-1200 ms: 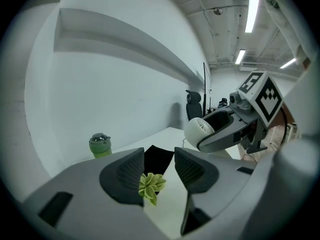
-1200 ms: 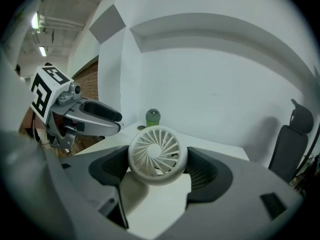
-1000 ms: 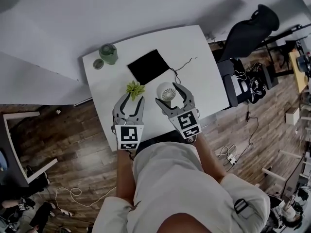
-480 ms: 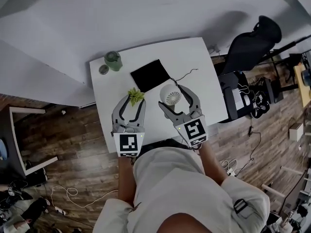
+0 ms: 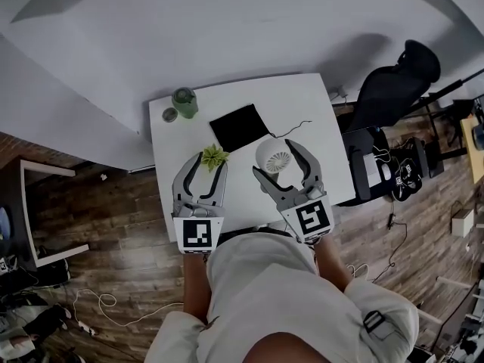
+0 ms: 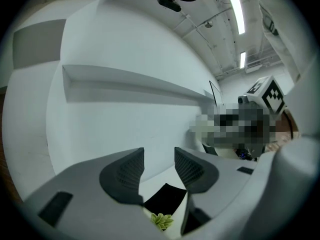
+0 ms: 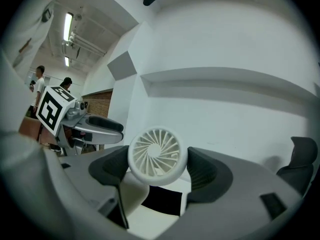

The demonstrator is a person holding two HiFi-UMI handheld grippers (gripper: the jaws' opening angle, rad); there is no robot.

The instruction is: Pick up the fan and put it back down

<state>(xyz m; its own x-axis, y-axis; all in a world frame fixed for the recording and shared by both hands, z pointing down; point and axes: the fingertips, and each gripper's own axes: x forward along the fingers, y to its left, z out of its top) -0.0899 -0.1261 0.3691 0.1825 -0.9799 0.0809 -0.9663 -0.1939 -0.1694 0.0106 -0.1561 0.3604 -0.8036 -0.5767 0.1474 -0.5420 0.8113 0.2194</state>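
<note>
Looking down in head view: right hand-held gripper (image 5: 281, 161) clamps small white desk fan (image 5: 272, 156) mid-frame, over white worktop (image 5: 318, 119); left hand-held gripper (image 5: 206, 169) spread, empty, by green plant (image 5: 213, 157). Left gripper view: jaws apart, nothing betw. them. Right gripper view: pads squeeze round fan housing at both sides. Prob. light, stiff plastic w/ thin grille, so grip rim, not vanes.

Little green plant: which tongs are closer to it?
Left. The left tongs hang open right over the little green plant; the right tongs are off to its side, gripping the white fan.
</note>
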